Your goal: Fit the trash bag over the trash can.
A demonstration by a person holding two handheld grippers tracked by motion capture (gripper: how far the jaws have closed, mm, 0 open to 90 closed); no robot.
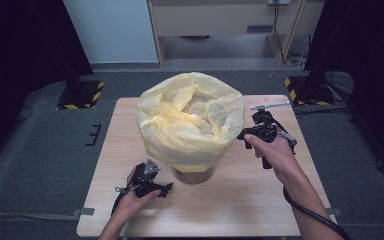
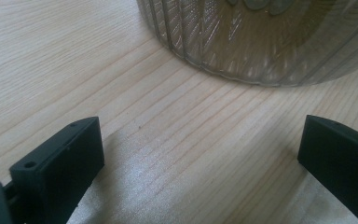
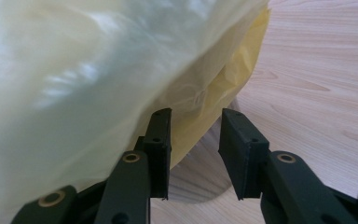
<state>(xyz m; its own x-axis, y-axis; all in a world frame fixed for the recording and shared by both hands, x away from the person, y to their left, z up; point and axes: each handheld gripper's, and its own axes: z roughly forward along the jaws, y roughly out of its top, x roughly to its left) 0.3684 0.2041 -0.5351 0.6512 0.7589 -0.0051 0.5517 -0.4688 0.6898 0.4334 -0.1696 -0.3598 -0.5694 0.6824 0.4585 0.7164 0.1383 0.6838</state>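
Yellow bin liner (image 1: 190, 122) drapes over ribbed bin (image 2: 261, 42); right gripper (image 3: 193, 123), half-open at its 3 o'clock hem, seems poised to pinch; left gripper (image 2: 200, 149) waits wide open, empty, at 7 o'clock.

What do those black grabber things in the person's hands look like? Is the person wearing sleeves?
Both are black. The left gripper carries a grey three-cornered plate on top, and a thin grey metal piece juts from its side. The right gripper has a grey rod sticking out behind, and a thick black cable trails along the forearm. Its fingers are flat black blocks with small screw holes and brass-coloured pivot rings. No sleeves show; the forearms are bare.
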